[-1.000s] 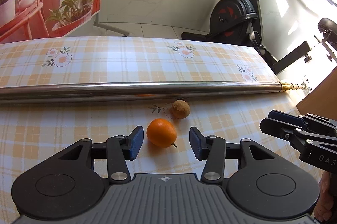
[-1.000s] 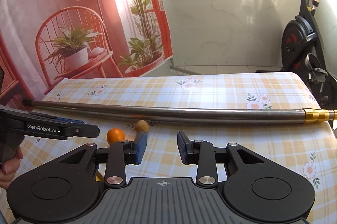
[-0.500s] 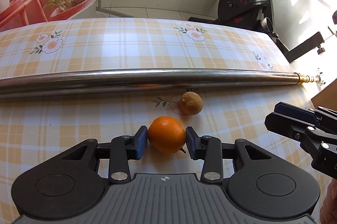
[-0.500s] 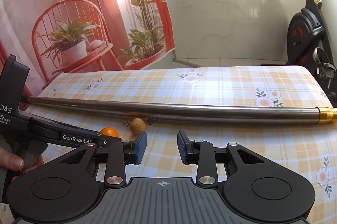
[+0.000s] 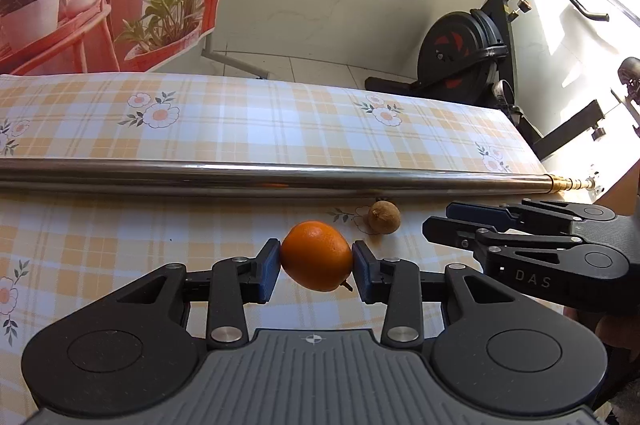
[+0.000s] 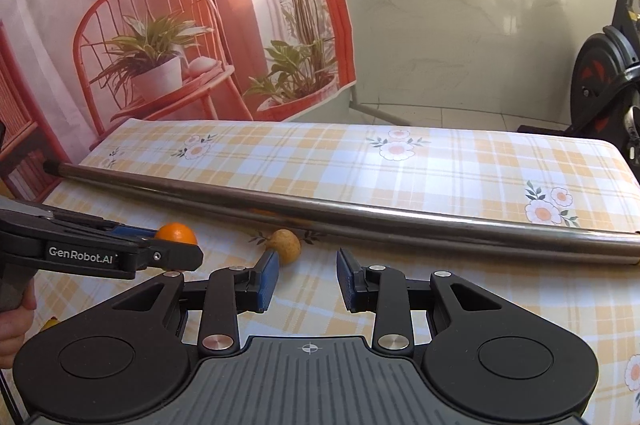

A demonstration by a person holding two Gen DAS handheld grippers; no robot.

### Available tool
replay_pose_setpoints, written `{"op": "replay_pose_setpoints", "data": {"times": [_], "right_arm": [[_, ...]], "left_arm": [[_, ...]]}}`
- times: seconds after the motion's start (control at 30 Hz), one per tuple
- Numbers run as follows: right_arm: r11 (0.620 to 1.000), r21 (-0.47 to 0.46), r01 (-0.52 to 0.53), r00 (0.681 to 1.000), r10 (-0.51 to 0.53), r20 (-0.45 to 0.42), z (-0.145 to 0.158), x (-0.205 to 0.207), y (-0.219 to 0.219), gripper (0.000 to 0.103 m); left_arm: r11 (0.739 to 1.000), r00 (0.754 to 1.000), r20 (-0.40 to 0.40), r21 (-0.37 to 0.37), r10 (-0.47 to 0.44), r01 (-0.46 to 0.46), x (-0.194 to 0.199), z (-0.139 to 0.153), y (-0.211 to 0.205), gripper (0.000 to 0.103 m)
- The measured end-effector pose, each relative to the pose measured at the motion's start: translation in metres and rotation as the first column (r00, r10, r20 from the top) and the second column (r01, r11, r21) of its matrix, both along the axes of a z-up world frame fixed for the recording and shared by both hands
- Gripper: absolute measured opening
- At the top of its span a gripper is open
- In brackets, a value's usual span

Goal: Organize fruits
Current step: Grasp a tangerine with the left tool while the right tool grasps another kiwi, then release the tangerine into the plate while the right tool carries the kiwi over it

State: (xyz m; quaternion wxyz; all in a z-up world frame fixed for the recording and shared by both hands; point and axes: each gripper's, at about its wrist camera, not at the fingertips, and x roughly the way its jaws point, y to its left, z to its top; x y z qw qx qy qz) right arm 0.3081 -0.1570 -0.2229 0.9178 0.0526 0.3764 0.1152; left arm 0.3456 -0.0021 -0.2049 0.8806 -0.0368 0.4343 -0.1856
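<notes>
left gripper (image 5: 316, 275) clamped, right gripper (image 6: 307, 279) narrowly parted

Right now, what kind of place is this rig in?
Probably a room in a home, set up for recording: a table under a plaid floral cloth, an exercise bike by the wall, and a printed backdrop of chairs and plants.

Each camera sits just behind its own claw and looks forward and downward, close over the yellow checked worktop (image 5: 248, 129). Both views share the long steel pipe (image 5: 240, 177), the round orange fruit (image 5: 316, 255) and the small brown fruit (image 6: 285, 245).
</notes>
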Motion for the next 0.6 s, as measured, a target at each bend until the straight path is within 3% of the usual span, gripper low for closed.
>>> {"op": "replay_pose_setpoints", "data": {"times": [0.23, 0.6], "right_arm": [[0.995, -0.076, -0.059, 0.997, 0.056, -0.050, -0.017, 0.031, 0.033, 0.031], [0.996, -0.079, -0.050, 0.995, 0.043, -0.085, -0.026, 0.040, 0.041, 0.024]], "left_arm": [[0.999, 0.998, 0.050, 0.010, 0.043, -0.043, -0.021, 0.019, 0.027, 0.041], [0.999, 0.996, 0.074, -0.004, 0.055, -0.054, -0.045, 0.028, 0.044, 0.041]]}}
